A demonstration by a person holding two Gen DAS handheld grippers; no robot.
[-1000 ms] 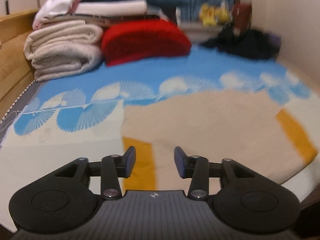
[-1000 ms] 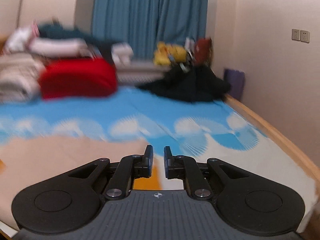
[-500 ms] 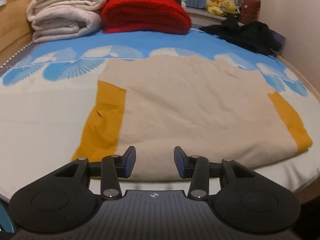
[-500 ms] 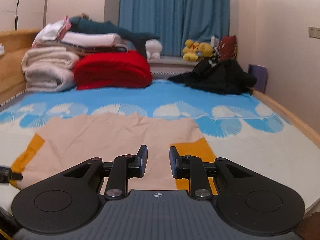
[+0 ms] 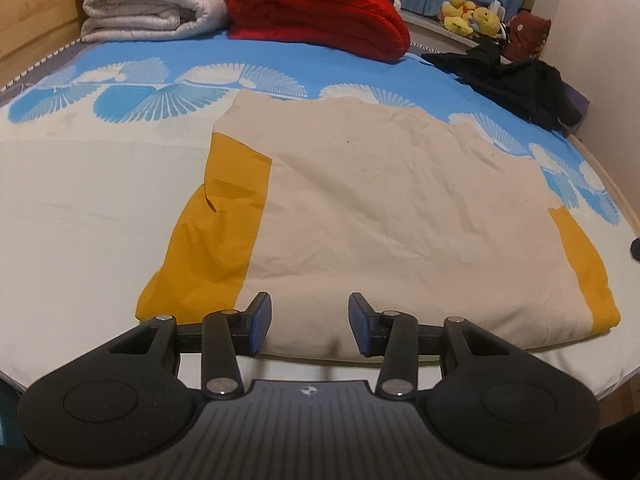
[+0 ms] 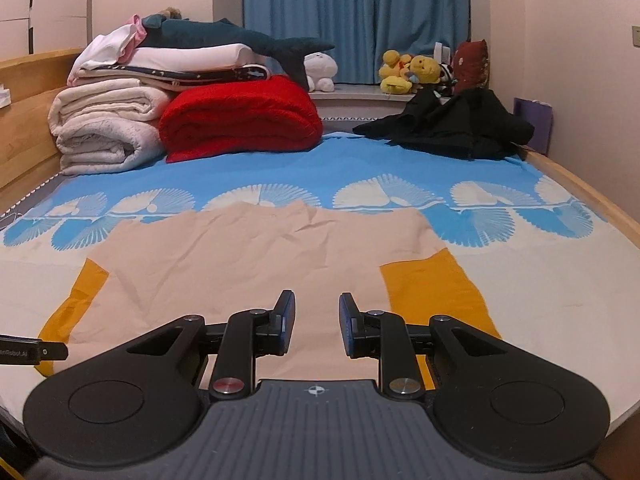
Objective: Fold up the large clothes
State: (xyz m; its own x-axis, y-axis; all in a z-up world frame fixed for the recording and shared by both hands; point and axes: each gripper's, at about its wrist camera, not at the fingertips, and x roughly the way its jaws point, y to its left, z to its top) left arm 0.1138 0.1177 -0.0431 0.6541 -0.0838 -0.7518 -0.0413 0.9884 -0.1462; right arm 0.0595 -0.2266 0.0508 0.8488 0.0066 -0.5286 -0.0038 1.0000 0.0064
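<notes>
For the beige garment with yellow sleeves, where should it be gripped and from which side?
Grip the beige garment along its near edge, one tool by each yellow sleeve, coming in low from the foot of the bed. It lies flat with that edge nearest, and both open tools, left and right, already face it.

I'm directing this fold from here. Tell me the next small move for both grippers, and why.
Probably ease both down onto the near hem and close. The shirt lies flat on the bed, beige with yellow sleeves. The left gripper and the right gripper are open and empty over that hem; the right's jaws have just been opening. Nothing is gripped yet, so no fold can start.
</notes>
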